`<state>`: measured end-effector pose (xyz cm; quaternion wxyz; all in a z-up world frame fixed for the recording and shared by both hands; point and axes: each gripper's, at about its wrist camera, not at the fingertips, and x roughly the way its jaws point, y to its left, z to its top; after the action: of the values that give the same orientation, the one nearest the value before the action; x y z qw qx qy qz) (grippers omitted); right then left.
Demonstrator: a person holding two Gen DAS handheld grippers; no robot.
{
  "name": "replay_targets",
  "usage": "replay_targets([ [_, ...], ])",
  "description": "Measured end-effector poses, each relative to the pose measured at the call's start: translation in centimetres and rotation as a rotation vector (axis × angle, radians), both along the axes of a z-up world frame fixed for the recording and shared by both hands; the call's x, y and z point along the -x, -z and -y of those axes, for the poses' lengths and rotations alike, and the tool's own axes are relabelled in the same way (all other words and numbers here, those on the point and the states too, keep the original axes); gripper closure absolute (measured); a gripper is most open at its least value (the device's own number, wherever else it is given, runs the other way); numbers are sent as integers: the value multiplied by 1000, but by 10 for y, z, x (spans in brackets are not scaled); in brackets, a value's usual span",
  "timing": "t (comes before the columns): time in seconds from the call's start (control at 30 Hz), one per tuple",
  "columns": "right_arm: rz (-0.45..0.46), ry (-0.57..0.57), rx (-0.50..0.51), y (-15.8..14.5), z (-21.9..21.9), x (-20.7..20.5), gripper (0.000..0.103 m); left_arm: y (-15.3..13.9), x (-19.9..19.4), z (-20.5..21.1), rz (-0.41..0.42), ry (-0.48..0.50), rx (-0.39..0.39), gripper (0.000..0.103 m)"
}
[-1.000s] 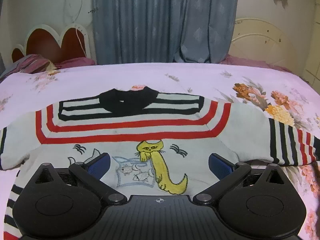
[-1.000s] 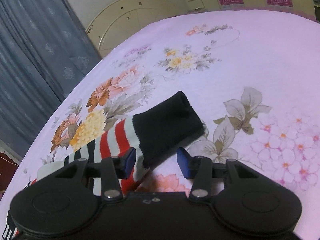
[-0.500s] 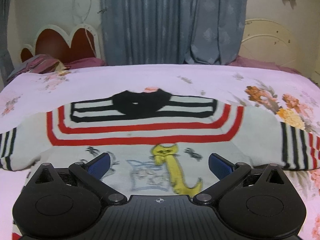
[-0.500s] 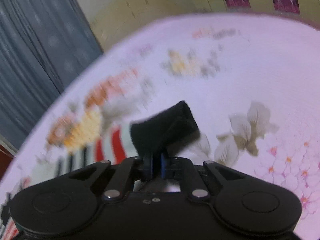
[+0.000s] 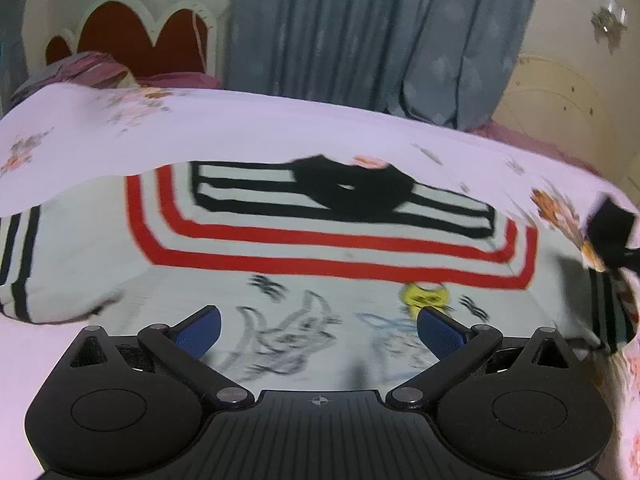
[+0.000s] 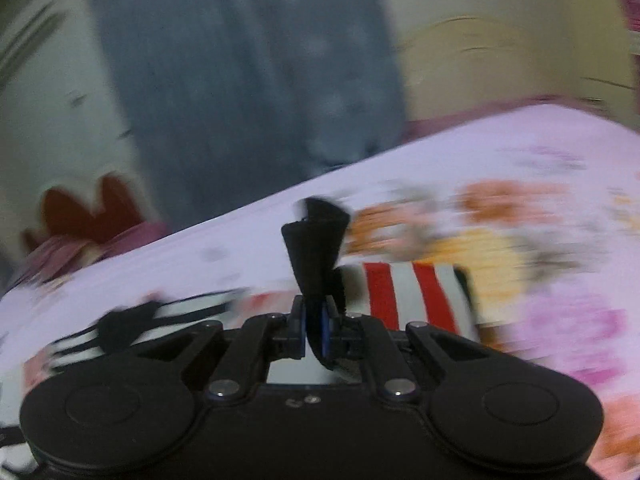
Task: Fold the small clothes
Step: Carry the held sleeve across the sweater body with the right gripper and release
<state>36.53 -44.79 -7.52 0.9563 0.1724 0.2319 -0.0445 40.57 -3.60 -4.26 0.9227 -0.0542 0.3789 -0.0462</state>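
A small white sweater (image 5: 320, 264) with red and black stripes, a black collar and cartoon cats lies flat on the bed. My left gripper (image 5: 318, 330) hovers open over its lower front, nothing between the blue pads. My right gripper (image 6: 314, 328) is shut on the black cuff (image 6: 316, 240) of the sweater's right sleeve, which stands up out of the jaws; the striped sleeve (image 6: 412, 296) trails behind it. From the left wrist view the lifted cuff (image 5: 612, 228) shows at the far right edge.
The bed carries a pink flowered sheet (image 5: 240, 128). A red and white headboard (image 5: 132, 36) and crumpled pink bedding (image 5: 80, 68) lie at the far left. Grey-blue curtains (image 5: 360, 32) hang behind the bed, and a cream footboard (image 5: 556, 108) stands at the right.
My right gripper closed on the black cuff, lifted it and swung left toward the sweater's body. My left gripper slid left over the sweater's front, still open.
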Motion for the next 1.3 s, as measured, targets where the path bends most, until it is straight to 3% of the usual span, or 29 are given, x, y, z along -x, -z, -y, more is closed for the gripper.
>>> replay_targets([
  [0.23, -76, -258, 16, 20, -135, -46, 95, 8, -5, -76, -3, -70, 47, 0],
  [0.5, -149, -390, 63, 47, -220, -52, 95, 27, -9, -119, -25, -86, 74, 0],
  [0.57, -204, -436, 86, 63, -240, -57, 86, 29, -10, -121, -24, -85, 75, 0],
  [0.6, -183, -439, 114, 64, -245, -54, 81, 29, -10, -121, -19, -79, 80, 0],
  [0.67, -185, -472, 110, 60, -249, -51, 56, 27, -12, -118, -4, -68, 90, 0],
  [0.73, -184, -487, 98, 51, -248, -45, 57, 26, -16, -112, 6, -52, 105, 0],
  [0.8, -129, -476, 91, 42, -242, -36, 71, 26, -22, -103, 12, -33, 137, 0],
  [0.83, -106, -457, 73, 36, -235, -29, 83, 26, -25, -98, 11, -20, 160, 0],
  [0.87, -98, -433, 57, 34, -228, -27, 85, 27, -29, -92, 9, -1, 181, 0],
  [0.97, -70, -326, 43, 27, -202, -22, 85, 35, -42, -70, -18, 59, 245, 1],
  [1.0, -58, -287, 41, 22, -190, -17, 85, 39, -47, -62, -32, 79, 284, 15],
  [1.03, -42, -250, 43, 18, -181, -13, 85, 43, -52, -56, -58, 86, 305, 36],
  [1.07, -26, -214, 49, 13, -171, -9, 85, 49, -59, -49, -91, 93, 325, 42],
  [1.3, 37, 85, 12, -4, -88, 16, 85, 67, -86, -14, -130, 84, 293, 46],
])
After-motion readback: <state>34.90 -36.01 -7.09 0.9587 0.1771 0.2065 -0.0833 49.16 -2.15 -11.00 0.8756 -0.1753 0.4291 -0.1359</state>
